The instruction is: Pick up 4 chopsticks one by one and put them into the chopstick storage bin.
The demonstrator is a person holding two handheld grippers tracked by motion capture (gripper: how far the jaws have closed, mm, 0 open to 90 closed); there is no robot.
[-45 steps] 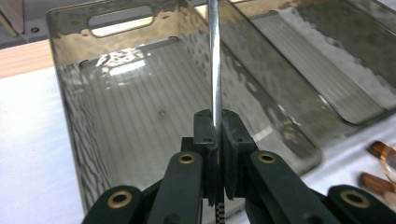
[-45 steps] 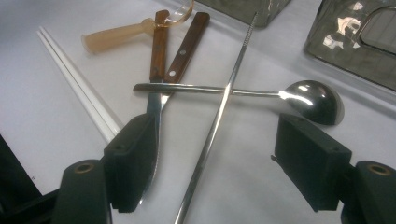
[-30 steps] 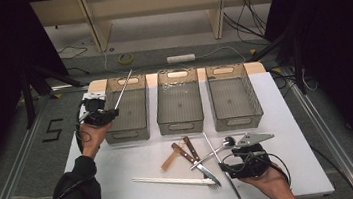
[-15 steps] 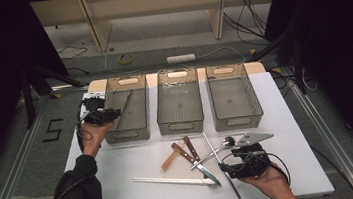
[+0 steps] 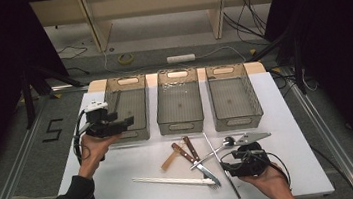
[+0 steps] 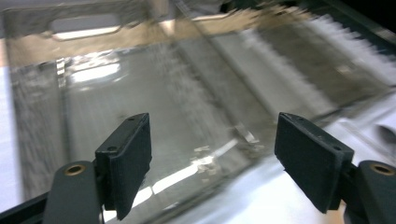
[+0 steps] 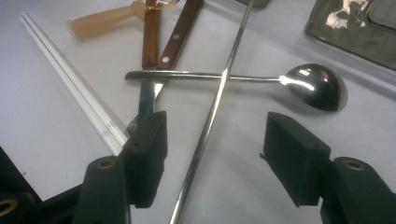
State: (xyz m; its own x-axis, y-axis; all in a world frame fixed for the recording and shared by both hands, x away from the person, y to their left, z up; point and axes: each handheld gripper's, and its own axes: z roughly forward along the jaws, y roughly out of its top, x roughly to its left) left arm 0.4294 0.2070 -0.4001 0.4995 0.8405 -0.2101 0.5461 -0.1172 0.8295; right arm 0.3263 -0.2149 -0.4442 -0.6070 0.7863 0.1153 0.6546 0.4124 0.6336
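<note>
At table's near edge, R side, the right gripper (image 5: 222, 163) sits low over the cutlery pile, held in a hand (image 5: 269, 182). Its jaws have just been closing a bit but stand apart w/ nothing pinched: in the right gripper view (image 7: 212, 154) a long steel rod (image 7: 212, 116) runs up btwn the pads, touching neither. That rod crosses over the spoon (image 7: 308, 86), bowl off to the R. L of it lie two wood-handled knives (image 7: 152, 42), an amber plastic handle (image 7: 100, 22) beyond them, and white chopsticks (image 7: 79, 93) running diagonally by the left pad. High view: same pile mid-table, rod (image 5: 221, 164), spoon (image 5: 218, 150), chopsticks (image 5: 171, 181), plus a flat metal server (image 5: 252, 137) just past the gripper.

Farther back, L side, the left gripper (image 5: 129, 121) hangs at the near rim of the left bin (image 5: 125, 90). Jaws have just been opening; they're released, nothing btwn them. Left gripper view (image 6: 212, 161) is blurry: clear bin floor (image 6: 187, 102) w/ a thin metal piece lying in it, can't tell what. Middle bin (image 5: 179, 99) and right bin (image 5: 234, 95) stand beside it in a row at the far edge.
</note>
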